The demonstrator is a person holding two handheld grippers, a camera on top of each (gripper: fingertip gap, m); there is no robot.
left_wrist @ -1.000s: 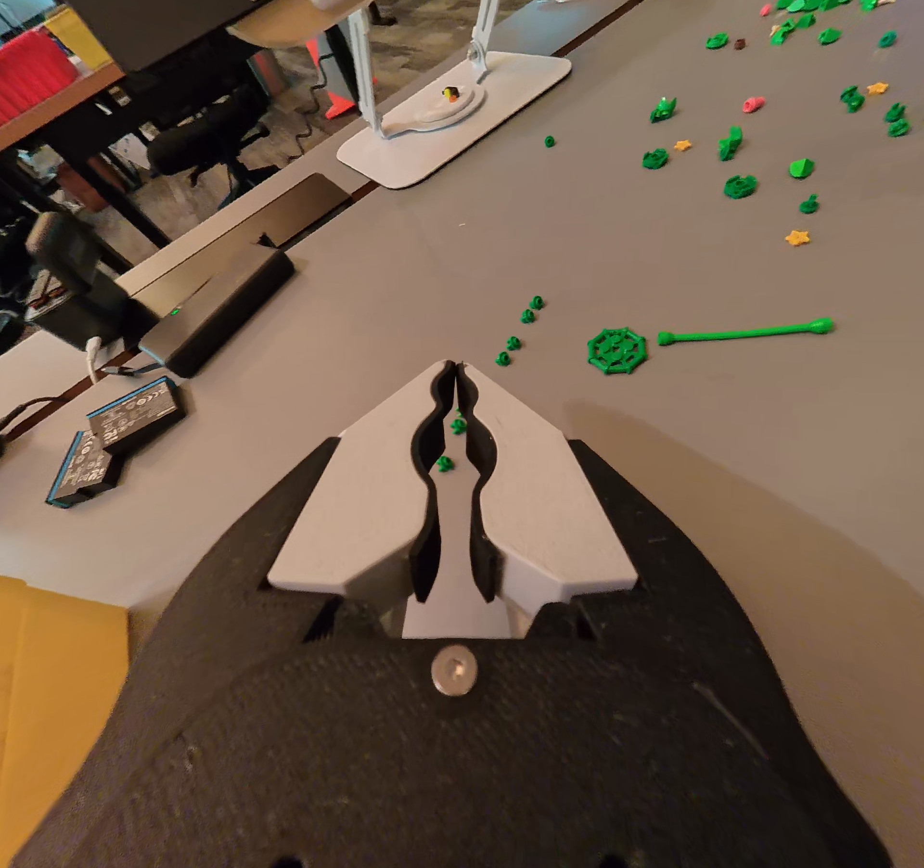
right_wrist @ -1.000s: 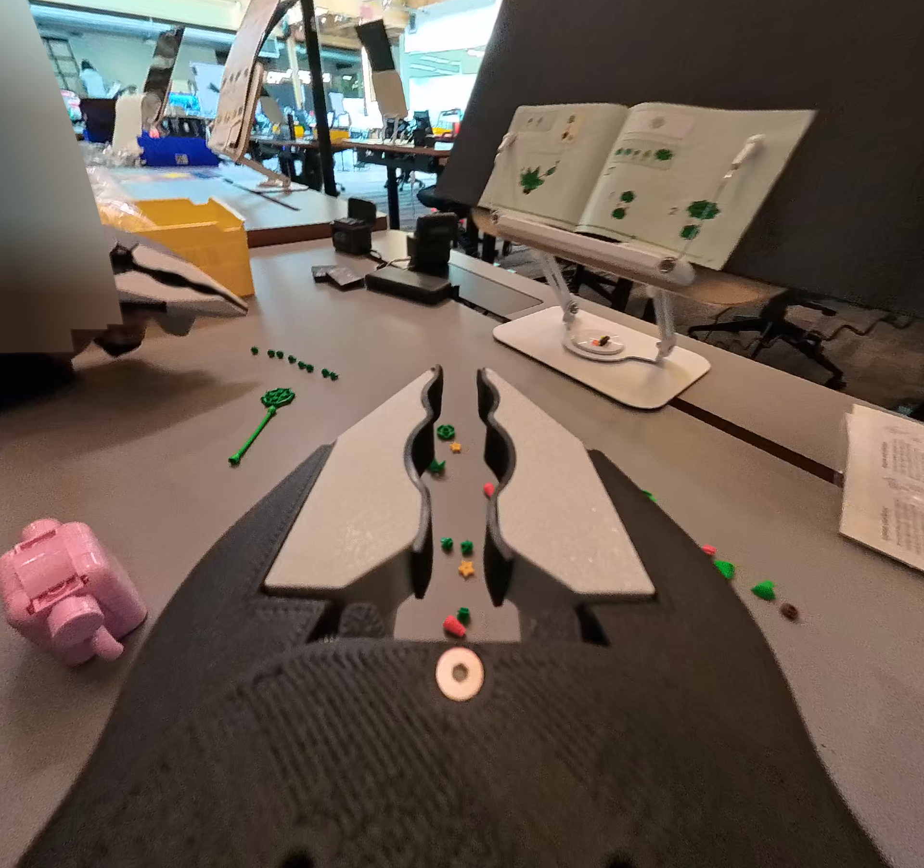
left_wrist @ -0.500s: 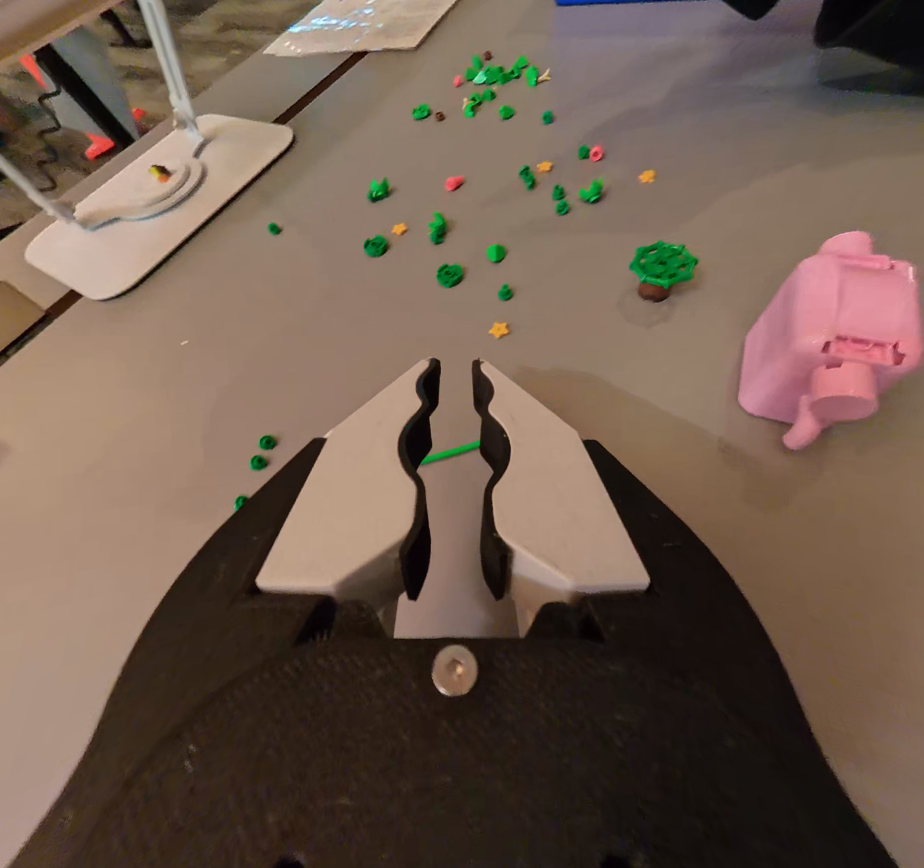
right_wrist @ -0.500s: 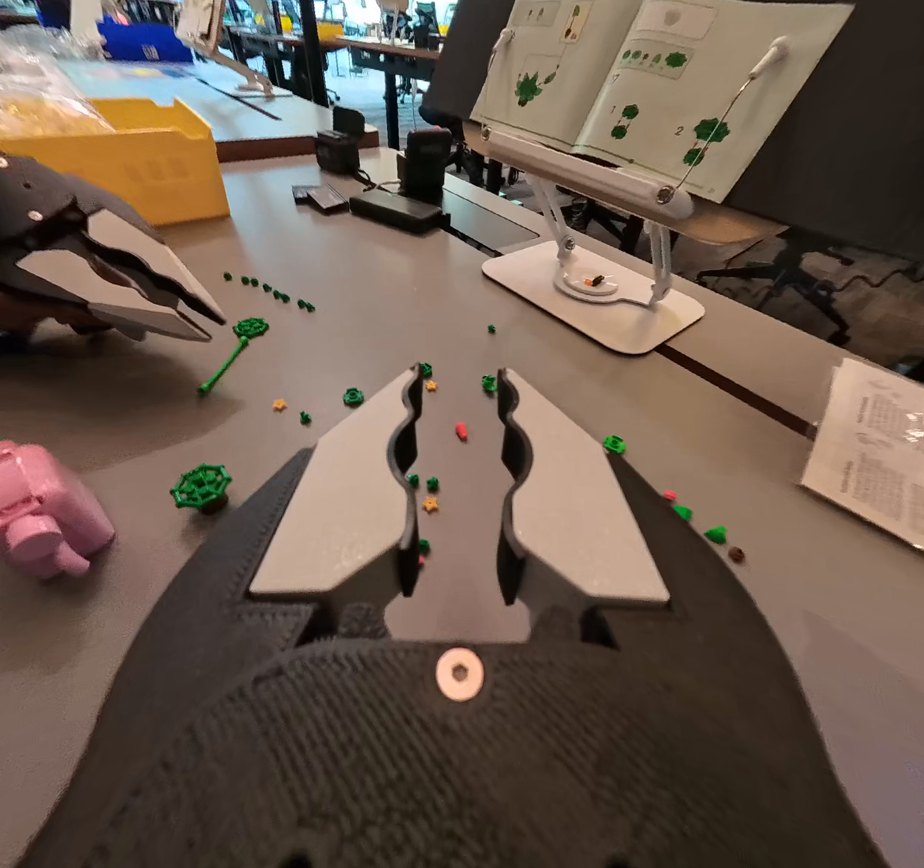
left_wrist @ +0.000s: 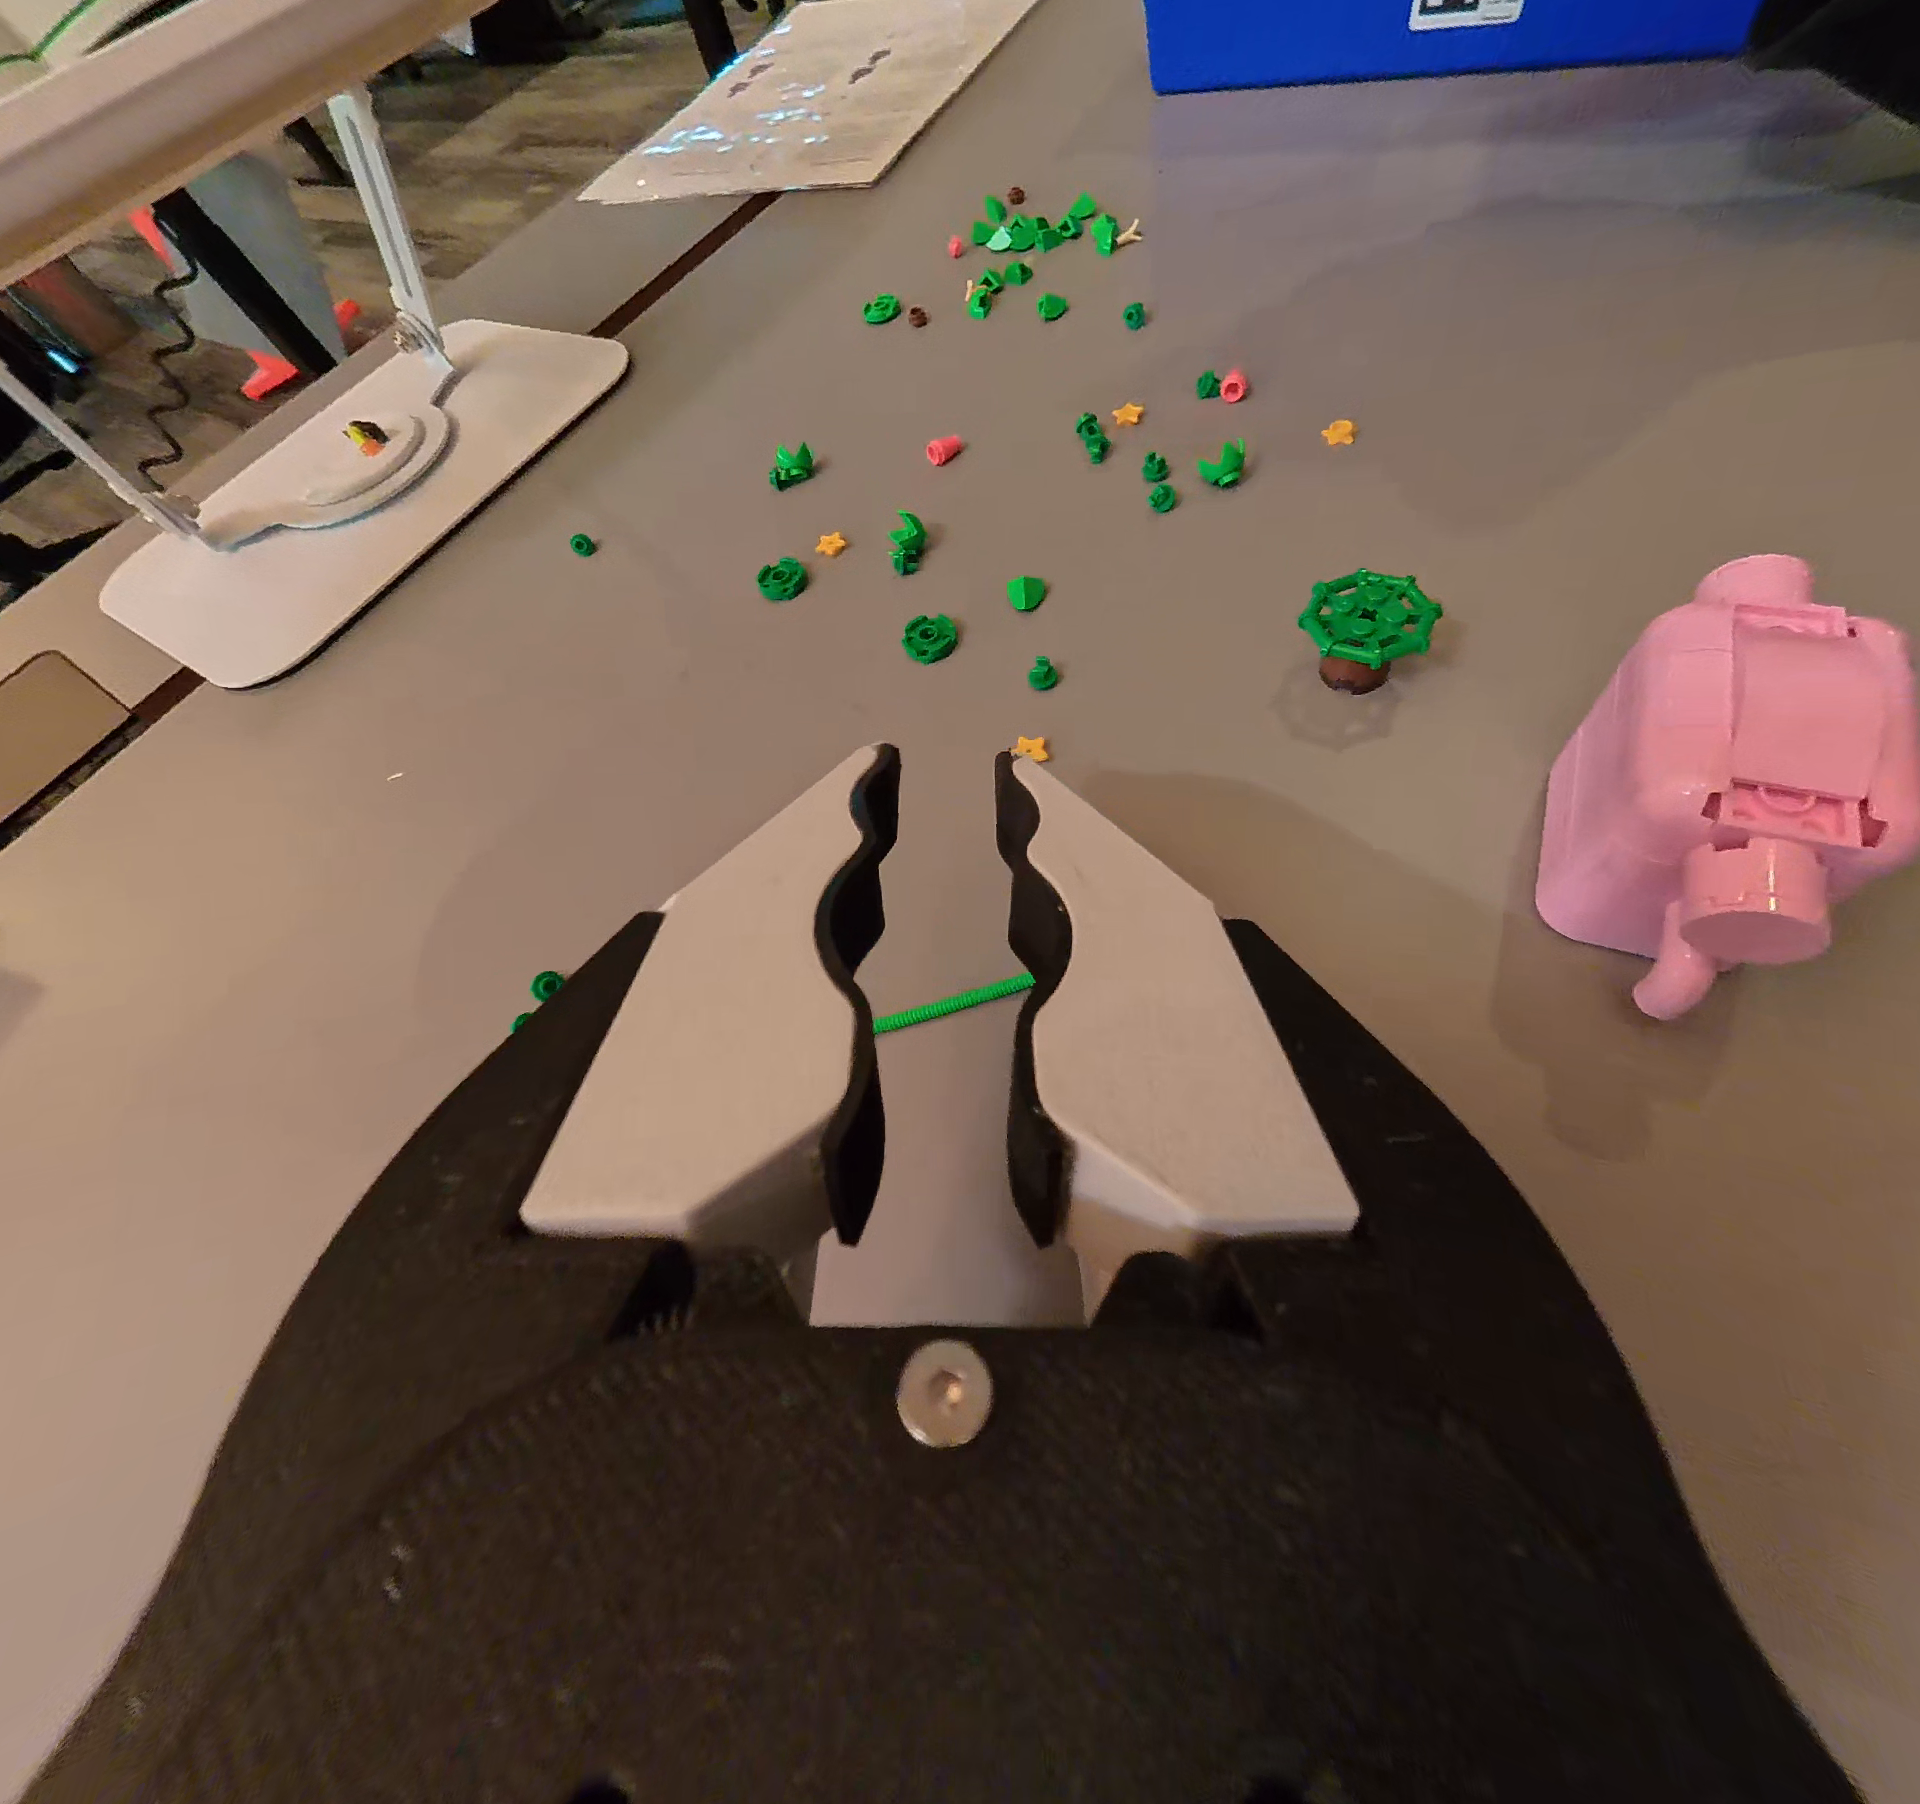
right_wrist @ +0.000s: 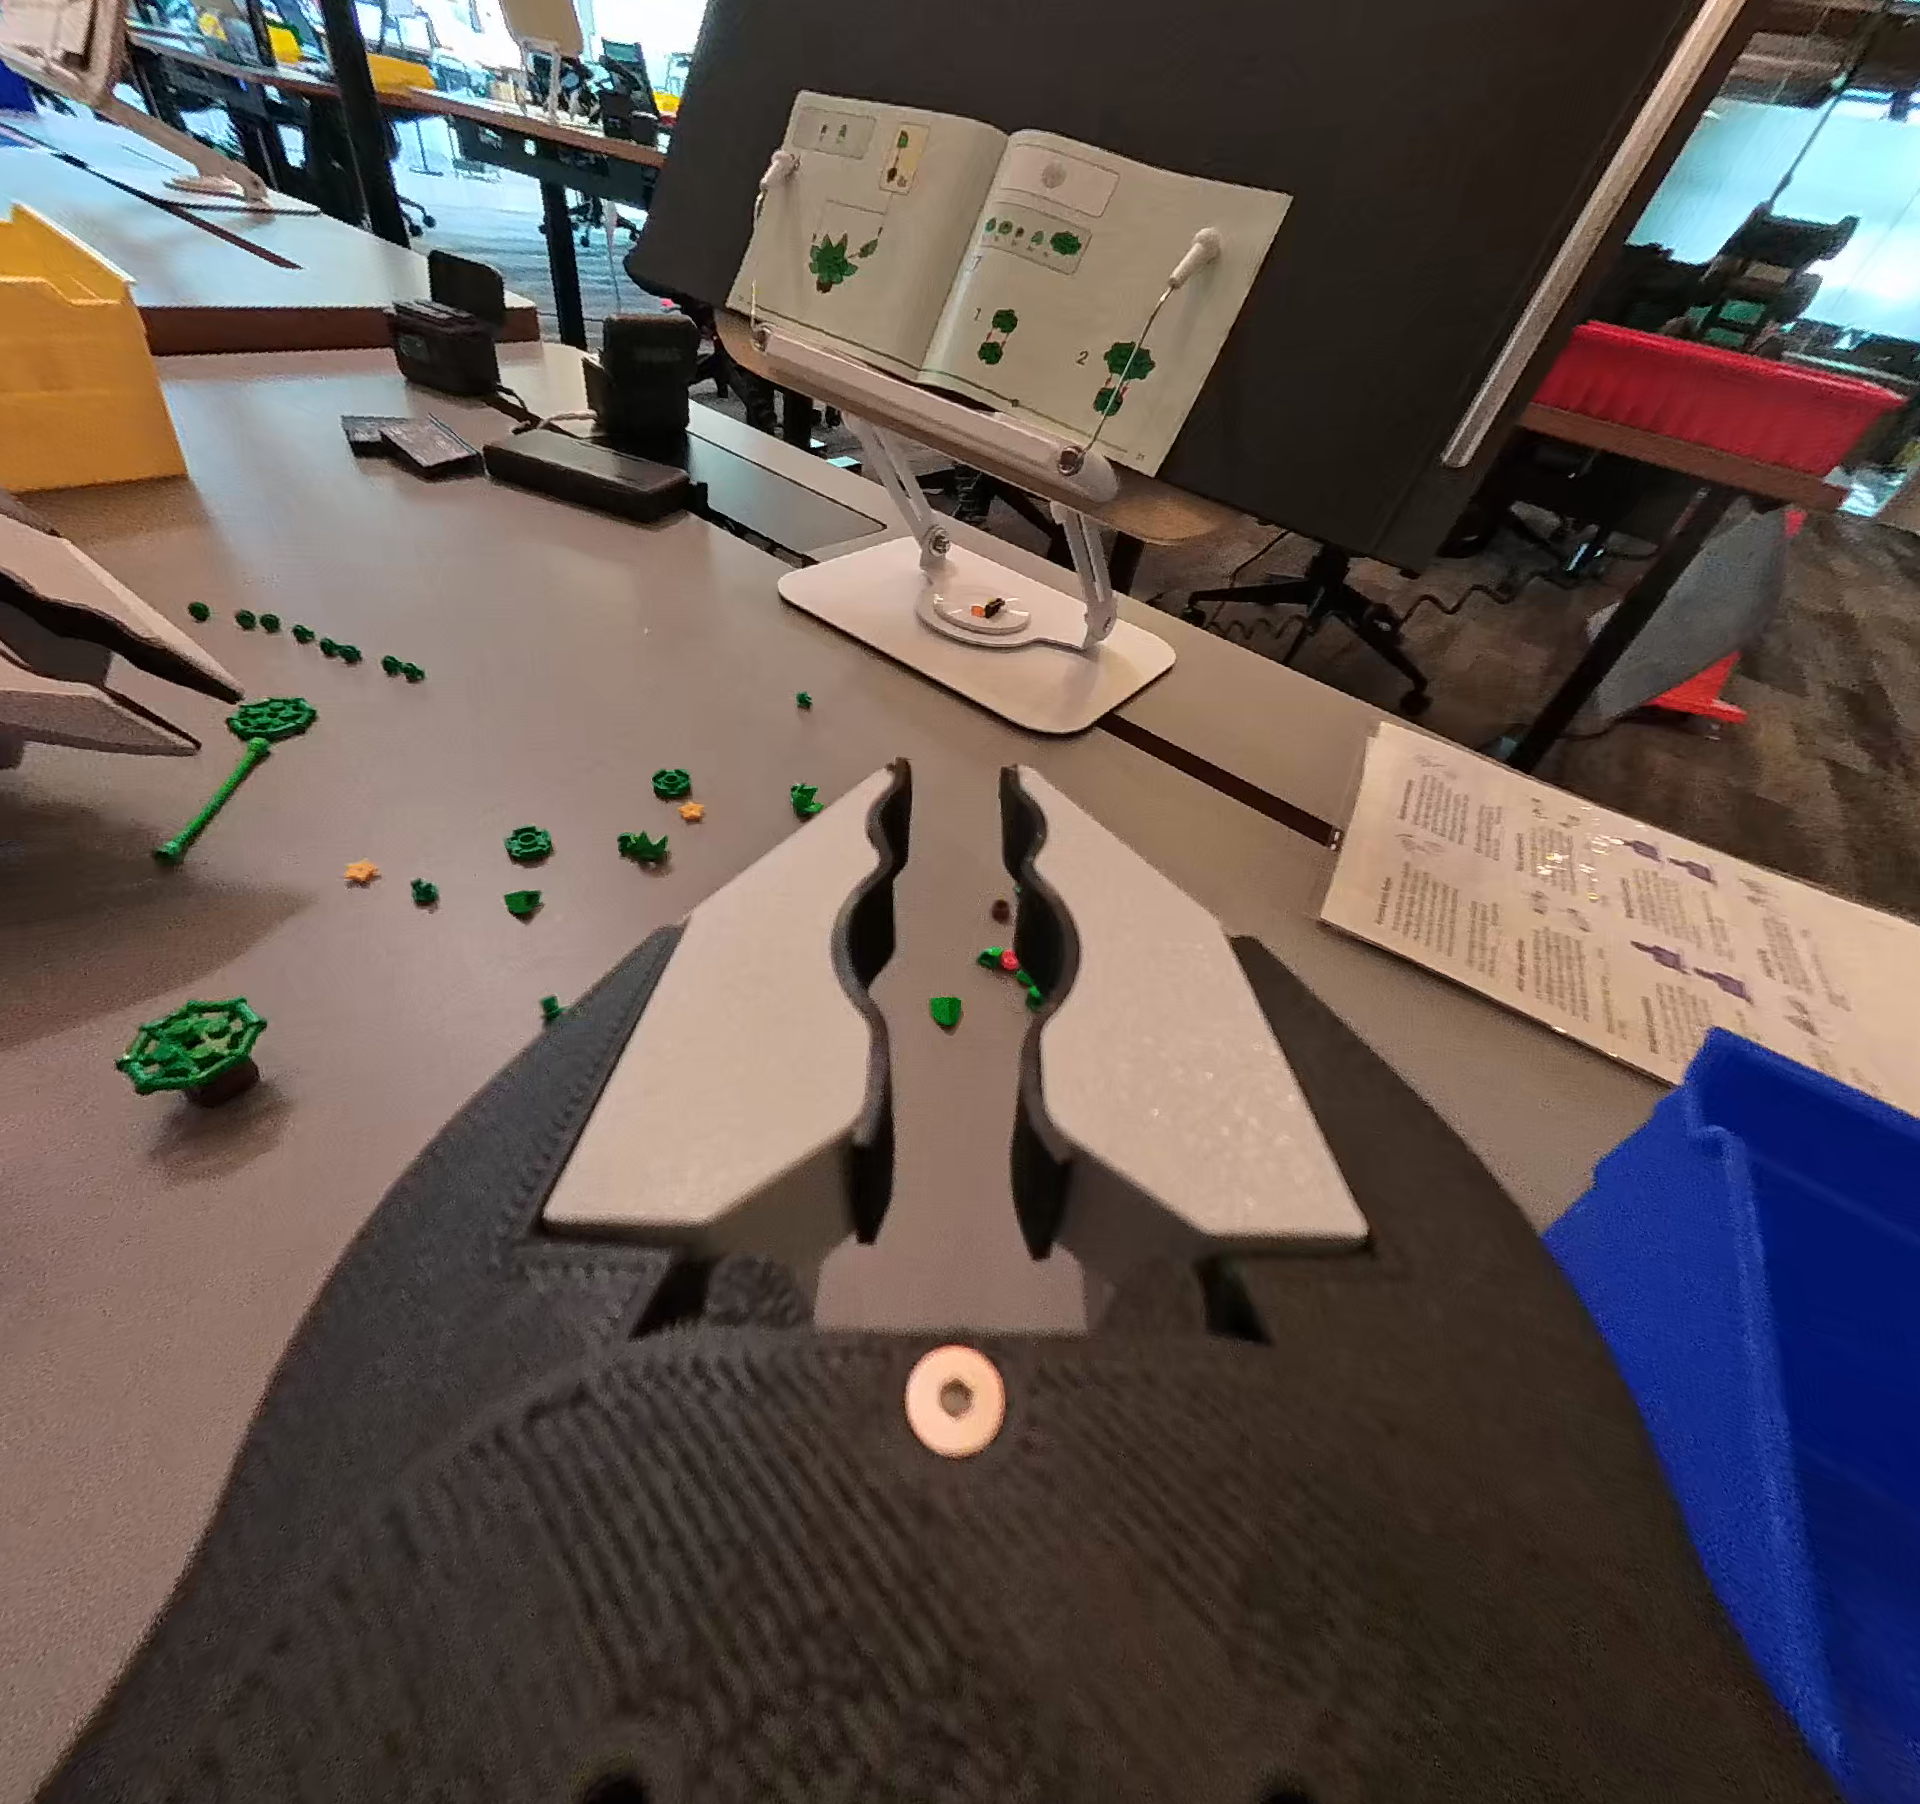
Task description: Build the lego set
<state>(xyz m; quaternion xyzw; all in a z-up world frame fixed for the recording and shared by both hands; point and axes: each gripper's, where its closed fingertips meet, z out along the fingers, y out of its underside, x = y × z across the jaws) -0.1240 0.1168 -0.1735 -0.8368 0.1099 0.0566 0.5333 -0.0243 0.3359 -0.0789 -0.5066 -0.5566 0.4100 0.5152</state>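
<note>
under the left claw (left_wrist: 945, 767), parted and empty like the right claw (right_wrist: 954, 780), a green stem (left_wrist: 951, 1004) lies half hidden.

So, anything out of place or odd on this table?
Mostly ordinary loose-brick scatter. The pink lego piece lies tipped on its side, and a small black and orange part sits apart on the book stand's base.

Left hand-held gripper (left_wrist: 945, 767) with textured black printed body, two pale grey wedge fingers (left_wrist: 727, 1048), wavy black inner pads, silver screw (left_wrist: 943, 1391) at centre, right hand-held gripper (right_wrist: 954, 783) built alike, white washer (right_wrist: 954, 1401)
</note>
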